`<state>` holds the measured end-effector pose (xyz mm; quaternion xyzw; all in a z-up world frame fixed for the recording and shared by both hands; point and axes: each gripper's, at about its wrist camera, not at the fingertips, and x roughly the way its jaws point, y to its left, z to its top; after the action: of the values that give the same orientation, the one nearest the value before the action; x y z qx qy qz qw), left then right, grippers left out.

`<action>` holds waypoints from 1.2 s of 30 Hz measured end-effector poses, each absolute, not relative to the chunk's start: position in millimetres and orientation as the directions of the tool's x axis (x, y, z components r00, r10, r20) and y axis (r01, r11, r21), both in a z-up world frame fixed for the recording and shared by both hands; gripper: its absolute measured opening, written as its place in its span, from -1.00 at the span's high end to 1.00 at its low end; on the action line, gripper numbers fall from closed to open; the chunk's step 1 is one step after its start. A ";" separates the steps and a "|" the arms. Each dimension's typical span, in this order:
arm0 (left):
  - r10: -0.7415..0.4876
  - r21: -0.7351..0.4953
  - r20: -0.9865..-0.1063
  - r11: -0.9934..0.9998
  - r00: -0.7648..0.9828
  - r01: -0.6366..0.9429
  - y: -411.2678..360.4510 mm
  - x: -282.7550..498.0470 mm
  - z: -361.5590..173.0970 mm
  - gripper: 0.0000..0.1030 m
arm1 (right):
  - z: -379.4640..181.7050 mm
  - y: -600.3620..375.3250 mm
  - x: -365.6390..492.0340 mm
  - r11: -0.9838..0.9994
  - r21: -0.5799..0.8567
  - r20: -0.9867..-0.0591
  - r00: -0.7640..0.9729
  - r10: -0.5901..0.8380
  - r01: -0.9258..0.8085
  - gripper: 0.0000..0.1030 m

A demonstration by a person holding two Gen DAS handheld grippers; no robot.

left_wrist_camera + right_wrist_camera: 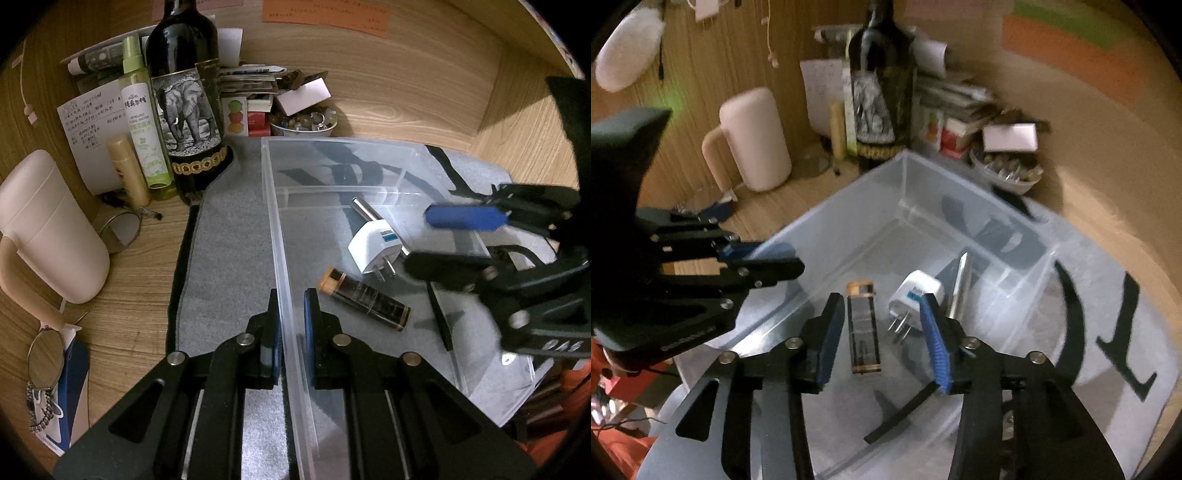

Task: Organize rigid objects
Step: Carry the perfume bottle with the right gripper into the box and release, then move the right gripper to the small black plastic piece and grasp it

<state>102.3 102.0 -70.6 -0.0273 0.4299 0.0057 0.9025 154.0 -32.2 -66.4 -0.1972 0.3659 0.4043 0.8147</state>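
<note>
A clear plastic bin stands on a grey mat. My left gripper is shut on the bin's near left wall, one pad on each side. On the bin floor lie a small dark bottle with an amber cap, a white plug adapter and a metal cylinder. My right gripper hangs open over the bin. The dark bottle lies below, between its fingers, and neither pad touches it.
A grey mat covers the wooden desk. Behind the bin stand a wine bottle with an elephant label, a green spray bottle, stacked papers and a bowl of stones. A cream jug and glasses are at the left.
</note>
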 end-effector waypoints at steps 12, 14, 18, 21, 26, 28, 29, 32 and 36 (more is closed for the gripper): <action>-0.014 -0.045 -0.776 0.998 0.630 -0.033 103.4 102.2 -71.3 0.82 | -25.8 -75.3 152.2 0.678 -0.072 -0.662 0.544 0.516 -0.731 -0.10; -0.015 -0.045 -0.776 0.998 0.631 -0.032 103.8 102.0 -71.3 0.82 | -21.8 -85.4 153.4 0.695 -0.077 -0.649 0.565 0.509 -0.715 -0.11; -0.017 -0.047 -0.775 0.998 0.632 -0.032 103.2 102.4 -71.1 0.82 | -16.9 -107.0 161.2 0.741 -0.077 -0.642 0.602 0.476 -0.667 -0.11; -0.016 -0.046 -0.776 0.998 0.631 -0.032 102.7 102.4 -71.4 0.82 | -18.0 -121.6 168.5 0.773 -0.071 -0.647 0.620 0.445 -0.630 -0.11; -0.015 -0.045 -0.776 0.998 0.631 -0.032 103.6 102.4 -71.1 0.82 | -33.7 -143.7 183.3 0.819 -0.075 -0.682 0.628 0.374 -0.569 -0.11; -0.016 -0.047 -0.776 0.998 0.631 -0.032 104.3 102.1 -71.3 0.82 | -45.0 -150.3 190.6 0.830 -0.065 -0.708 0.612 0.354 -0.555 -0.11; -0.016 -0.046 -0.776 0.998 0.631 -0.032 104.3 102.1 -71.3 0.82 | -50.6 -152.2 193.5 0.833 -0.063 -0.720 0.602 0.343 -0.550 -0.11; -0.016 -0.045 -0.776 0.999 0.631 -0.031 104.5 102.1 -71.3 0.82 | -68.9 -160.6 198.8 0.840 -0.041 -0.759 0.564 0.325 -0.540 -0.11; -0.016 -0.046 -0.776 0.998 0.631 -0.031 105.1 101.8 -71.7 0.82 | -86.4 -167.5 193.7 0.839 -0.029 -0.787 0.530 0.316 -0.544 -0.11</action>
<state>101.8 105.1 -71.7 -0.0272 0.4295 0.0041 0.9026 193.7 -167.5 -86.4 -0.1370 0.4162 0.2490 0.8637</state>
